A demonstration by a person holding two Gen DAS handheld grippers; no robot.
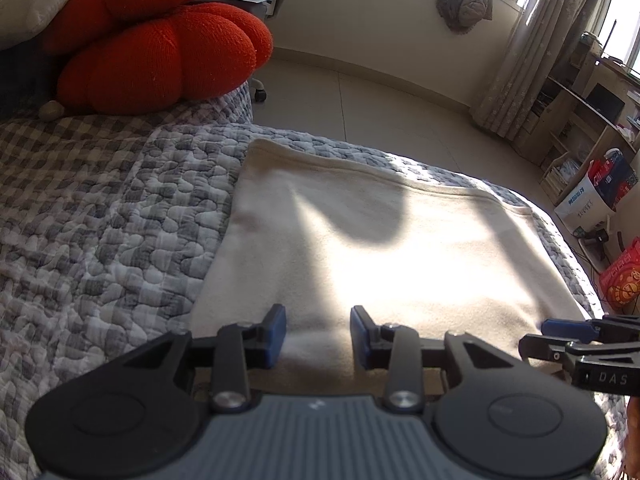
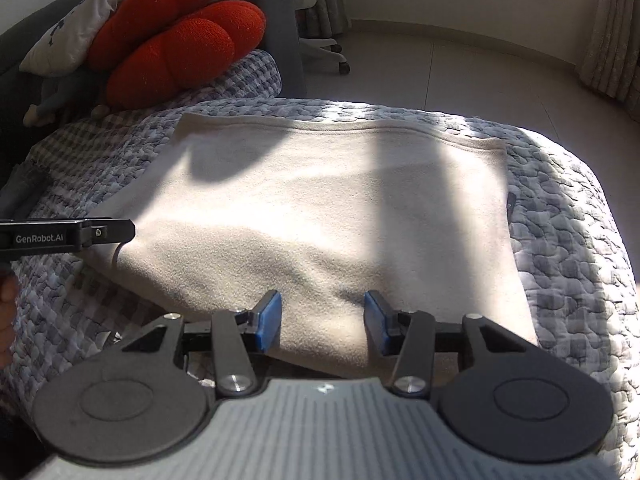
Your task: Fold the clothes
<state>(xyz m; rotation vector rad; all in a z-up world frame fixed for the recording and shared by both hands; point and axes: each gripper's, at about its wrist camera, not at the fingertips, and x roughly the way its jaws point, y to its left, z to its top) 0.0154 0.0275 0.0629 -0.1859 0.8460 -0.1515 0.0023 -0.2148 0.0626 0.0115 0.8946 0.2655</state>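
Now, cloth: a cream garment (image 2: 320, 208) lies folded flat on the grey quilted bedspread (image 2: 580, 240), partly sunlit.
Left gripper (image 1: 318, 336): jaws apart over the garment's near edge, nothing clamped.
Right gripper (image 2: 322, 320): jaws apart, nothing pinched, above the same near edge.
Background: orange cushion (image 1: 160, 52) at the far left.
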